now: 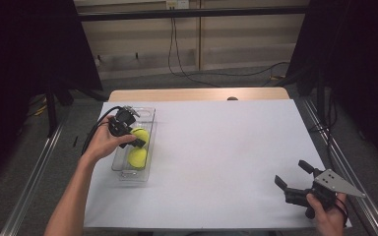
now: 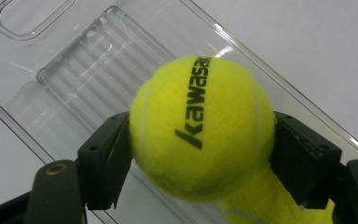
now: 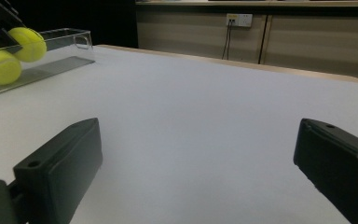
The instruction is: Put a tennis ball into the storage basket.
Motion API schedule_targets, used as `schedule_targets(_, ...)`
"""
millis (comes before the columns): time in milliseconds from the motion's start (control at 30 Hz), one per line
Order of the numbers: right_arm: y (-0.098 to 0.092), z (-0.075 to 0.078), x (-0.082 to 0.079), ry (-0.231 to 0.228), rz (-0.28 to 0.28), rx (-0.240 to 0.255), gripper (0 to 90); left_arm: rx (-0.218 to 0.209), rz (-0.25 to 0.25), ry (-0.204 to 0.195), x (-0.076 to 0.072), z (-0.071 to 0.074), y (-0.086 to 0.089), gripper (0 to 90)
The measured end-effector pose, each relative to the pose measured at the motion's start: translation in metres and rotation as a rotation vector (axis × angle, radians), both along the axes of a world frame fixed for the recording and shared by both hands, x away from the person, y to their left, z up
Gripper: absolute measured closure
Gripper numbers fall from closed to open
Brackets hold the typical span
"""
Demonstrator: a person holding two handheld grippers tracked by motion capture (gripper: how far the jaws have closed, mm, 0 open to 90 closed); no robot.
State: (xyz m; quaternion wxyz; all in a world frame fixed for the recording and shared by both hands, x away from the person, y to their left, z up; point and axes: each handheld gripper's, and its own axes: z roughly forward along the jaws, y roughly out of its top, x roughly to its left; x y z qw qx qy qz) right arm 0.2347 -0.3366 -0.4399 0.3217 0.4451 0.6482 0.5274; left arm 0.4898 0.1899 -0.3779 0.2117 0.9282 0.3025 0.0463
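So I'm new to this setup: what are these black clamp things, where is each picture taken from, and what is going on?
A person holds a hand-operated two-jaw gripper in each hand. The high view looks down on the white table. Each other view rides on one gripper and looks along its jaws. The left gripper is shut on a yellow felt tennis ball over a clear plastic rectangular tray. A second yellow tennis ball lies in that tray. The right gripper is open, holding nothing.
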Motion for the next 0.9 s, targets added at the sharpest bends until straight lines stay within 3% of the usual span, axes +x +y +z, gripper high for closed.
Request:
schedule_targets(333,-0.001,-0.0001,-0.0002,-0.002,0.002,-0.007,0.7,0.012,0.0,0.024,0.0035,-0.0086,-0.0021,26.3)
schedule_targets(500,-0.001,-0.0001,-0.0004,-0.002,0.001,-0.006,0.7,-0.024,0.01,0.024,0.0033,-0.007,-0.0014,31.1)
schedule_targets(700,-0.001,0.0001,-0.0006,-0.005,0.003,-0.007,0.7,-0.023,0.007,0.034,0.0039,-0.0078,0.0007,29.4)
schedule_targets(900,-0.0011,0.0,-0.0006,-0.004,0.001,-0.006,0.7,-0.065,0.017,0.029,0.0031,-0.0038,0.0042,26.3)
